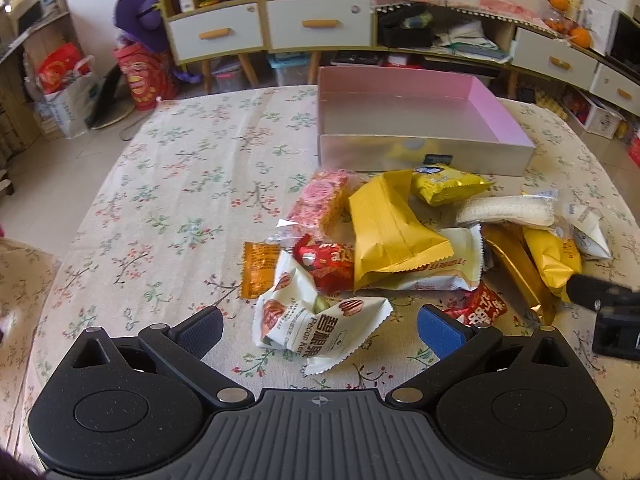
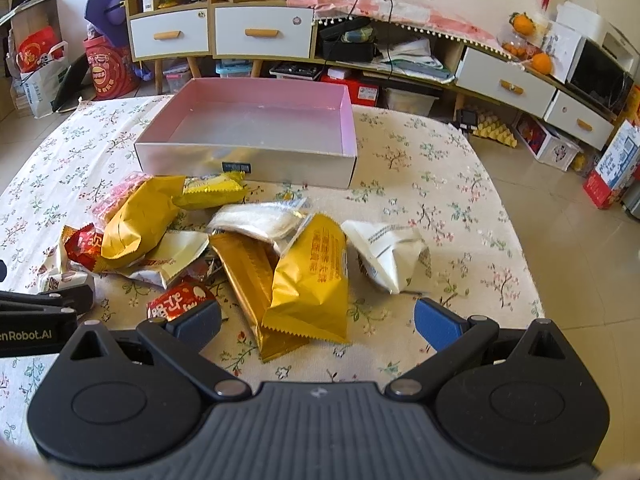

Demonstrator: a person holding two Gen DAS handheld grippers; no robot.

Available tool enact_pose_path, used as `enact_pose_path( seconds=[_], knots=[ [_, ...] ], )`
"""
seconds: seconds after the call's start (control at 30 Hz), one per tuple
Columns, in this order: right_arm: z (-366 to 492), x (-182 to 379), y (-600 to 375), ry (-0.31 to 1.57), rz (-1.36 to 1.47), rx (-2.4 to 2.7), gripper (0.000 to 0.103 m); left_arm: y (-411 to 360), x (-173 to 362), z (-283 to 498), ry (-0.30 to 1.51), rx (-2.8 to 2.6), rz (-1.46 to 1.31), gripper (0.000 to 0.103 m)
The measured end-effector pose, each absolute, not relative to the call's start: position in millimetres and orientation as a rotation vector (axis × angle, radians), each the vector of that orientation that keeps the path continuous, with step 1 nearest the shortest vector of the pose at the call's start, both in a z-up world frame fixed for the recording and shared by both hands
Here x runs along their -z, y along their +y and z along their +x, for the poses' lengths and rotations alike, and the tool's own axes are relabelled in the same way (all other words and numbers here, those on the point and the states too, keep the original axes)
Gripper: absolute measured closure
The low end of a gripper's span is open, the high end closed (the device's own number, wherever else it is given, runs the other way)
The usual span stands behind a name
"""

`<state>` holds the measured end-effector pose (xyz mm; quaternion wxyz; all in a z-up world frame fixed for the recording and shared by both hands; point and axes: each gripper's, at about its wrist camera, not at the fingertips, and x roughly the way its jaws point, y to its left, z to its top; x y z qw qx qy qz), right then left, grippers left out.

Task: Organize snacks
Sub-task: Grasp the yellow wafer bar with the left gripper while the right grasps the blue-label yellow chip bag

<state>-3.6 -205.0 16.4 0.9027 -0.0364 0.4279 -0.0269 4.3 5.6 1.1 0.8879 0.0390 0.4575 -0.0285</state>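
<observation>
A pile of snack packets lies on the floral tablecloth in front of an empty pink-lined silver box [image 1: 424, 156] [image 2: 248, 160]. My left gripper [image 1: 320, 330] is open, its fingers either side of a white pecan packet [image 1: 316, 324]. A large yellow packet [image 1: 388, 232], a red packet [image 1: 332, 260] and an orange one [image 1: 256, 268] lie beyond it. My right gripper [image 2: 318, 320] is open around the near end of a yellow packet [image 2: 312, 280] and a gold bar packet [image 2: 248, 280]. A white packet [image 2: 388, 252] lies to the right.
The table [image 1: 180, 168] is round with a floral cloth; its edge curves at left and right. The right gripper shows at the right edge of the left wrist view [image 1: 612, 312]; the left gripper shows at the left edge of the right wrist view [image 2: 36, 320]. Shelves and drawers stand behind.
</observation>
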Motion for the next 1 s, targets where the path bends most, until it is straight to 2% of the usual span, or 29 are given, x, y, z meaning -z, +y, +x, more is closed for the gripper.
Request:
enact_pose_path(
  seconds=[0.43, 0.8, 0.97, 1.0],
  knots=[
    [31.2, -40.5, -233.8, 0.978, 0.081, -0.12, 0.002, 18.6, -11.4, 40.4, 1.011, 0.228, 0.051, 0.0],
    [88.4, -40.3, -227.0, 1.013, 0.248, -0.247, 0.022, 17.6, -0.1, 94.9, 1.065, 0.317, -0.138, 0.002],
    [115.5, -26.3, -219.2, 1.034, 0.305, -0.291, 0.032, 14.0, 9.0, 112.6, 1.077, 0.355, -0.171, 0.01],
    [120.3, -24.1, -217.9, 1.038, 0.314, -0.29, 0.035, 12.4, 11.2, 115.2, 1.079, 0.343, -0.154, 0.014]
  ],
)
